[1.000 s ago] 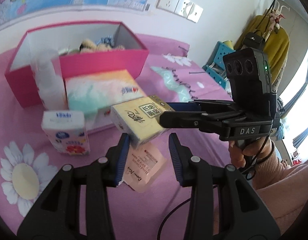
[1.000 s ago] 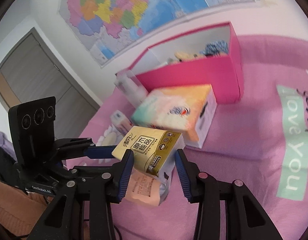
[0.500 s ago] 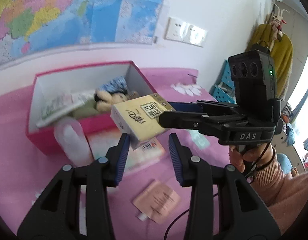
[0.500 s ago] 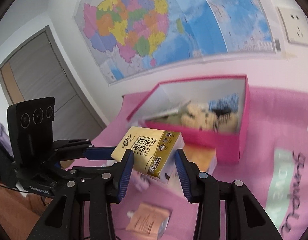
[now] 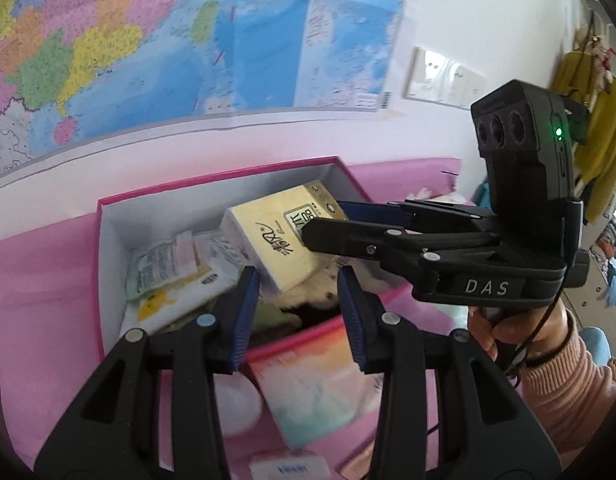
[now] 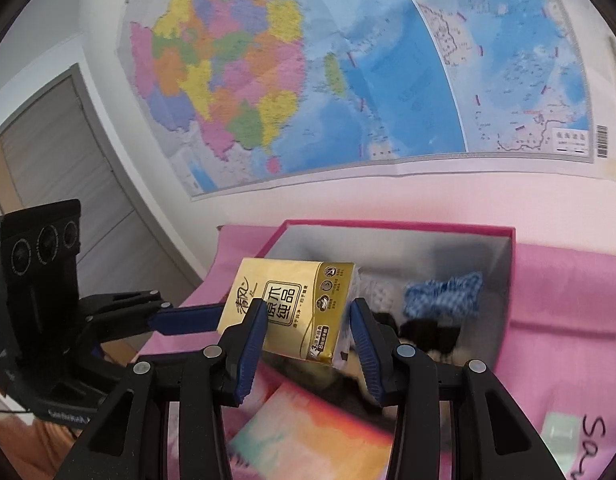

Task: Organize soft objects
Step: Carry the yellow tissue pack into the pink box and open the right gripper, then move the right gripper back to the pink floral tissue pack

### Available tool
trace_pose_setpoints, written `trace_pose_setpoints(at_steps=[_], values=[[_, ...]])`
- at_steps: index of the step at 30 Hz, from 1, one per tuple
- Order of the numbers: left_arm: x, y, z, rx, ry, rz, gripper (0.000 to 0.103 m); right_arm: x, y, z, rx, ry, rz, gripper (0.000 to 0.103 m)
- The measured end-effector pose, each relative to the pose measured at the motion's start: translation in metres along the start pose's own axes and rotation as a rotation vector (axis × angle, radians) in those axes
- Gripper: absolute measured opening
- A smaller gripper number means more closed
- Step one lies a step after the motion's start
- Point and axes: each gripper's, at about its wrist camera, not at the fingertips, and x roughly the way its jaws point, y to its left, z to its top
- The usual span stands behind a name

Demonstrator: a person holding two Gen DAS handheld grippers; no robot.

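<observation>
Now the right gripper (image 6: 308, 330) reaches level over the pink box (image 5: 108, 264), pinching the yellow tissue pack (image 6: 294, 310) above it. Beside it, the left gripper (image 5: 298, 300) points at the same box, fingers spread and holding nothing. Inside the box, the dark soft thing under the pack is hard to make out.

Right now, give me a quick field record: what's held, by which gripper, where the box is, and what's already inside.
held item: yellow tissue pack
holder: right gripper, shut on the pack
left gripper: open, holding nothing
pack position: in the air over the pink box
box contents: flat white packets, blue knit item, something fluffy, partly hidden
in front of the box: pastel tissue box
surface: pink cloth
</observation>
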Motion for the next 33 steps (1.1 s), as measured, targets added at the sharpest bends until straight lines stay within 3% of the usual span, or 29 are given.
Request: trace_pose_setpoints(at_steps=[9,14,33], values=[[0.034,0.024,0.014,-0.052,0.057,0.054,0.042,0.044,-0.020,0.019,0.038,0.049,-0.048,0.046],[0.032,0.030,0.009,-0.069,0.043,0.078,0.042,0.052,-0.027,0.019,0.066,0.059,-0.089,0.047],[-0.053,0.040,-0.055,-0.121,-0.108,0.053,0.042,-0.022,0.011,-0.032,-0.003,0.036,0.007,0.054]])
